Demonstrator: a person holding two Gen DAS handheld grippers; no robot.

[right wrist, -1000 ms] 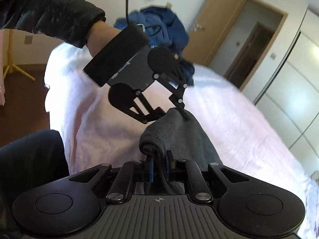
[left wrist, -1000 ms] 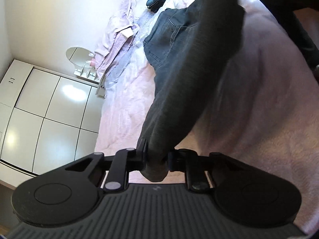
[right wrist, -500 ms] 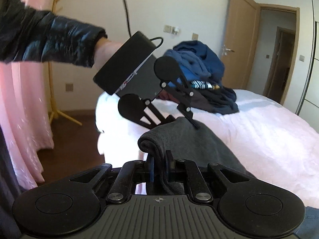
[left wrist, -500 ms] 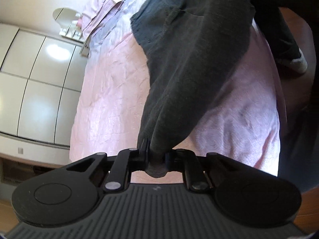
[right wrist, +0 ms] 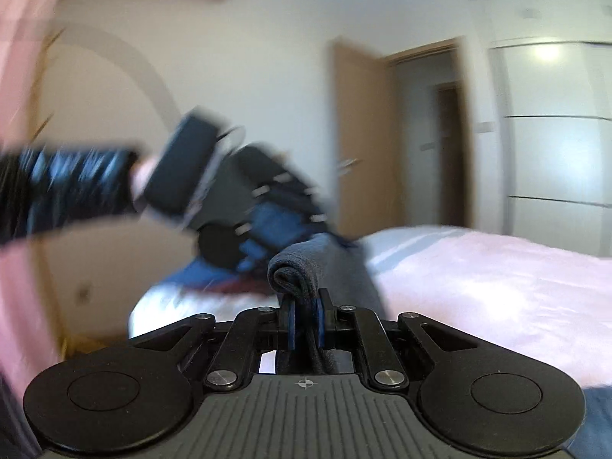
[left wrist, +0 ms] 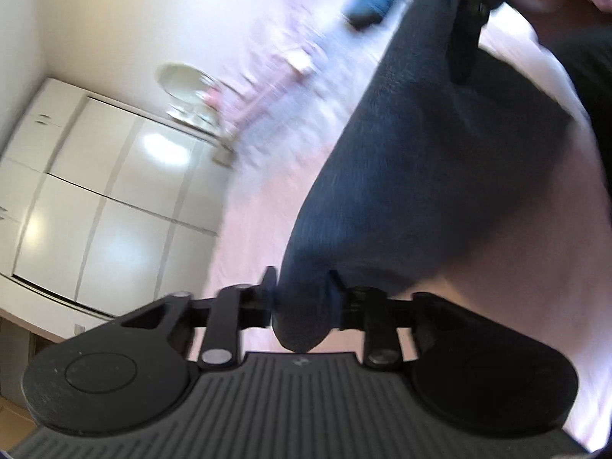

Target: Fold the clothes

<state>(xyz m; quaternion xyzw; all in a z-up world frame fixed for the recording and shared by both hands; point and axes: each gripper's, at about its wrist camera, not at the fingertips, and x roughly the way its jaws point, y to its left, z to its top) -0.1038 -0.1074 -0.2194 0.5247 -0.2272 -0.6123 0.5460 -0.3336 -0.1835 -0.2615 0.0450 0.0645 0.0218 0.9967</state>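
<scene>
A dark grey garment (left wrist: 413,176) hangs stretched in the air between both grippers, above a pink-sheeted bed (left wrist: 516,306). My left gripper (left wrist: 302,294) is shut on one bunched end of it. My right gripper (right wrist: 305,315) is shut on the other end, a rolled fold of the garment (right wrist: 302,267) rising just above its fingers. The right gripper also shows at the top of the left wrist view (left wrist: 468,19), and the left gripper, blurred, in the right wrist view (right wrist: 244,199). Both views are motion-blurred.
A pile of blue and dark clothes (right wrist: 214,275) lies on the bed behind the left gripper. Pink and lilac clothes (left wrist: 275,76) lie along the bed's far side by a round mirror (left wrist: 187,88). White wardrobes (left wrist: 95,191) and an open door (right wrist: 363,137) flank the bed.
Both grippers have swung upward with the garment still held taut between them. The right wrist view now looks level across the bed, and the left gripper's view has tilted back toward the wall.
</scene>
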